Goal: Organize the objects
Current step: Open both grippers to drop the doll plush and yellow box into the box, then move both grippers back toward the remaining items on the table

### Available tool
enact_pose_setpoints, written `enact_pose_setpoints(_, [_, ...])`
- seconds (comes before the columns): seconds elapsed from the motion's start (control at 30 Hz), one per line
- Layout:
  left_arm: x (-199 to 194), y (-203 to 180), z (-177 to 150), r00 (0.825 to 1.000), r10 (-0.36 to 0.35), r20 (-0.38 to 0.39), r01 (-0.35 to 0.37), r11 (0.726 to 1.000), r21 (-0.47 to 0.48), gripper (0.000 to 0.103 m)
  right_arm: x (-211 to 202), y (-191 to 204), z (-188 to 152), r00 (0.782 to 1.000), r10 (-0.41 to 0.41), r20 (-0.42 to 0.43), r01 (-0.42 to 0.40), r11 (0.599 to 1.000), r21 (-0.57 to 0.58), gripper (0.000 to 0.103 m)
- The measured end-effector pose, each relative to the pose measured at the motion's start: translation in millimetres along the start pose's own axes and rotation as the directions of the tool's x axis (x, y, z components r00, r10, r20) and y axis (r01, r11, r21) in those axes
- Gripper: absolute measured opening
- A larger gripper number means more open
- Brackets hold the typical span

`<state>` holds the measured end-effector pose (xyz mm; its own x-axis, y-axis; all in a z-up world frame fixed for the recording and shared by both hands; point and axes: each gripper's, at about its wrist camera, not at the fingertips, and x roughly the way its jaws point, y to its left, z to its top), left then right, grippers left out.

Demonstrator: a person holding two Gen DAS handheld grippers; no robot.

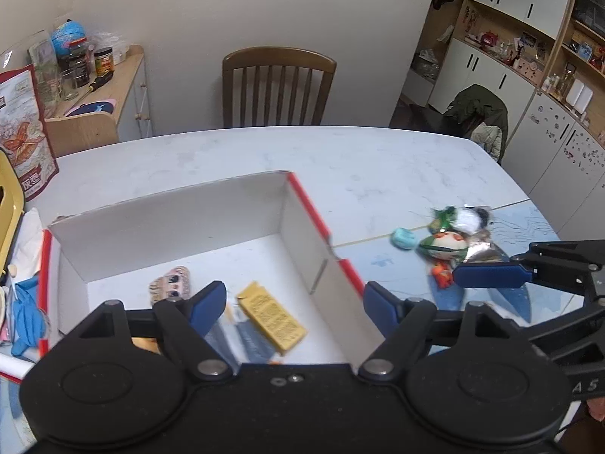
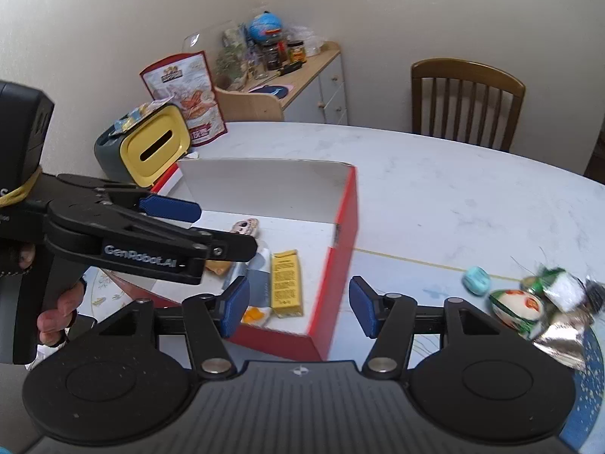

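A cardboard box (image 1: 306,204), red outside and white inside, stands open on the table. In it lie a yellow packet (image 1: 272,316), a patterned pouch (image 1: 172,280) and a few flat packets. My left gripper (image 1: 295,304) hovers open over the box's right wall, holding nothing. My right gripper (image 2: 298,306) is open and empty above the box's near corner (image 2: 321,325). To the right of the box sit a teal lump (image 2: 476,280) and a pile of snack packets (image 2: 540,302). A blue pad (image 1: 487,275) of the right gripper reaches in close to that pile.
A grey container with a yellow lid (image 2: 151,143) and a tall snack bag (image 2: 185,94) stand behind the box. A wooden chair (image 1: 278,87) is at the table's far edge. A blue glove (image 1: 24,314) lies left of the box. A hand (image 2: 56,310) grips the left handle.
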<state>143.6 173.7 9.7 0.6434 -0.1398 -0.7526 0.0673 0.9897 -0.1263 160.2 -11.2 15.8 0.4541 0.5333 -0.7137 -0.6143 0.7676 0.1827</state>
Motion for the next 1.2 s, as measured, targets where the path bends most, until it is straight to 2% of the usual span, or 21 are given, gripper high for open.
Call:
enact_pose_setpoints(0.13, [-2.9, -20.5, -2.9, 1.000, -0.010, 0.006, 0.010, 1.000, 0.008, 0.080, -13.8, -16.4, -8.7, 1.000, 0.009, 0.006, -0.009, 1.000, 0.015, 0.058])
enact_pose_setpoints(0.23, [-4.7, -36.2, -4.3, 1.000, -0.022, 0.012, 0.022, 1.000, 0.017, 0.082, -23.8, -27.4, -14.6, 1.000, 0.006, 0.015, -0.006, 1.000, 0.011, 0.063])
enact_pose_setpoints(0.5, [-4.1, -78.9, -7.2, 0.999, -0.034, 0.030, 0.033, 0.998, 0.052, 0.090, -46.1, -57.8, -29.1, 0.999, -0.007, 0.037, 0.006, 1.000, 0.027, 0.071])
enact_pose_setpoints(0.87, [10.1, -117.9, -7.2, 0.997, -0.056, 0.060, 0.052, 0.997, 0.059, 0.103, -66.4, -108.9, -47.6, 0.999, -0.016, 0.044, 0.013, 0.998, 0.058, 0.081])
enact_pose_setpoints(1.07, [25.0, -140.4, -8.2, 0.996, -0.057, 0.067, 0.051, 0.996, 0.079, 0.103, -76.0, -138.1, -60.4, 0.996, -0.051, 0.070, 0.046, 0.997, 0.068, 0.085])
enact_pose_setpoints(1.2, [37.6, -155.8, -10.4, 0.995, -0.055, 0.084, 0.047, 0.994, 0.101, 0.103, -81.8, -154.9, -69.4, 0.990, -0.069, 0.121, 0.065, 0.997, 0.036, 0.086])
